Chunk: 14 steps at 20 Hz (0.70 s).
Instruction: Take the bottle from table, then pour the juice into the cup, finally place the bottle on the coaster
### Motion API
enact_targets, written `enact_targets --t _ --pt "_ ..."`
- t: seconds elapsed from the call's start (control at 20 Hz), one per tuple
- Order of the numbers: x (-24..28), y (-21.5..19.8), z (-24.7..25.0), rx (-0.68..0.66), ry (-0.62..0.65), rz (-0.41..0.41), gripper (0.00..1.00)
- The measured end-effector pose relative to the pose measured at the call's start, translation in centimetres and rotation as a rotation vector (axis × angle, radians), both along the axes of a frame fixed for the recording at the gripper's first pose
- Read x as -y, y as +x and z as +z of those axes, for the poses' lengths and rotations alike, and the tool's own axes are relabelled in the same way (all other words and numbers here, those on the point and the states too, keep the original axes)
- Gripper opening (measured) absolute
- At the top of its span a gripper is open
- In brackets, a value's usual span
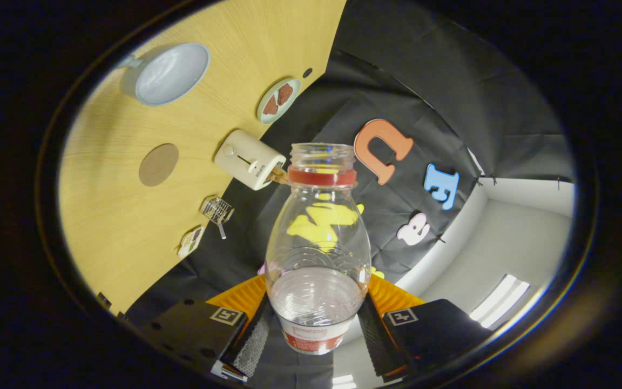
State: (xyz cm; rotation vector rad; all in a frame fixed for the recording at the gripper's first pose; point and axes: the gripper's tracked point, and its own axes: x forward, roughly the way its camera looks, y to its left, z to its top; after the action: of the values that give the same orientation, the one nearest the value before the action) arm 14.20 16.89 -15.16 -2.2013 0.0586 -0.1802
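No text can be read: print on the bottle [317, 254] label and on the toaster [249, 159] is too small.

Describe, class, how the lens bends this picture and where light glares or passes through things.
Gripper view: the fisheye curves the table edge and tilts the whole scene; ceiling lights glare brightly beyond the tool, shut on the bottle; the clear bottle lets the wall behind show through; the cup stays sharp.

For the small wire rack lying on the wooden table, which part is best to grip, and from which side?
Grip the thin handle sticking out of the small wire rack, closing across it from above: the mesh body gives poor purchase. At present the gripper is shut on the clear plastic bottle with the red neck ring.
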Motion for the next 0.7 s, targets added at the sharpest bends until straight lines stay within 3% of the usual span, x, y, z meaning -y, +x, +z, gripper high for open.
enact_targets --t 0.35,0.7 --pt "0.4 -0.1 -0.2 -0.006 0.087 -0.002 0.82" --pt "0.7 -1.0 -0.1 0.008 0.365 0.034 0.82"
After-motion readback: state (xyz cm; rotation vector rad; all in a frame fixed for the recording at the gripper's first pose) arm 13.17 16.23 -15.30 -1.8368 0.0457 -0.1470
